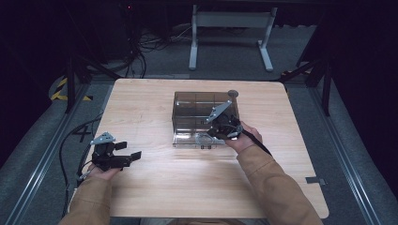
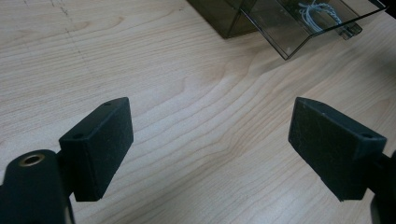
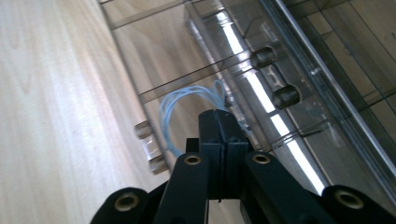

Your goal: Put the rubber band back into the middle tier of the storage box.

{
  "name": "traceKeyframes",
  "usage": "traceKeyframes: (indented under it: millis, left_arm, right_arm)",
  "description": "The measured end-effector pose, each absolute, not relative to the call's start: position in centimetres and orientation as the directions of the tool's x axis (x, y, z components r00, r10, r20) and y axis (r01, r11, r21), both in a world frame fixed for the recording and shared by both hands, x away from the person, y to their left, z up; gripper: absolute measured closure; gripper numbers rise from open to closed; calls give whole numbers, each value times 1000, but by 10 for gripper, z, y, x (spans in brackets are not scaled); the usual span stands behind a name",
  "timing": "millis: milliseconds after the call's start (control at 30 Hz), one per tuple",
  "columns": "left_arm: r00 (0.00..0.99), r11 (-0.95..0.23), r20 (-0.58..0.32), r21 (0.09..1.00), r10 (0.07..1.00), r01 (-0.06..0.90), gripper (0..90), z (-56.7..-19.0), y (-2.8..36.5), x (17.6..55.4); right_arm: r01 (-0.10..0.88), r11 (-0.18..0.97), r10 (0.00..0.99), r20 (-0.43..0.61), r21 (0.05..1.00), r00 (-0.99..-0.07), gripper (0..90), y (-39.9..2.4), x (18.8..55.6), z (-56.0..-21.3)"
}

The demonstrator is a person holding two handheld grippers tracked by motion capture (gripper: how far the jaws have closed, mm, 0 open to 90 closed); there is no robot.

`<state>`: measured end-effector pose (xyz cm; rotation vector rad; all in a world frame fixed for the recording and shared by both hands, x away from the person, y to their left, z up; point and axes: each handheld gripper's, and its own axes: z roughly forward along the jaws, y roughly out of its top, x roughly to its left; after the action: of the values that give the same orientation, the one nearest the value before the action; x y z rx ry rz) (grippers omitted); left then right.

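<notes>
1. One thin, pale blue-white coil of cable (image 3: 187, 105) is the thing in hand; it lies in the pulled-out clear plastic drawer (image 3: 140, 100) at the near side of the smoke-tinted transparent plastic organiser box (image 1: 197, 110), right of centre on the light wooden surface (image 1: 155, 187).
2. The right hand-held gripper (image 3: 223, 122) is seen with its jaws pressed together at the coil; whether a strand is pinched between the pads cannot be told.
3. The left hand-held gripper (image 2: 210, 149) is held spread wide over bare surface at the near left, well apart from the box.
4. The coil is judged very light, limp and springy, so loops may slip or unwind.
5. A hold across several bunched strands is advised, not on a single loop.
6. The drawer is judged light and slippery; it could slide when the coil is lifted.
</notes>
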<state>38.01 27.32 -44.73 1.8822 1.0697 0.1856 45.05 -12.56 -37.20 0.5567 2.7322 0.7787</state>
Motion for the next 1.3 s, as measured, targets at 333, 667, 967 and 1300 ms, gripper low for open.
traceKeyframes:
  millis: [333,667,967,1300]
  left_arm:
    - [612,-187,-293,779,735,598,148,-447,271,383]
    - [594,-194,-288,764,751,615,148,-448,267,389]
    - [590,-200,-284,758,756,621,149,-449,265,392]
    - [588,-198,-287,756,756,624,150,-449,265,392]
  right_arm:
    - [244,800,368,-127,548,-921,900,-134,431,-365]
    - [259,776,380,-100,575,-919,900,-145,414,-368]
    - [261,783,358,-66,565,-932,900,-151,405,-382]
    - [266,791,352,-54,551,-934,900,-151,402,-392]
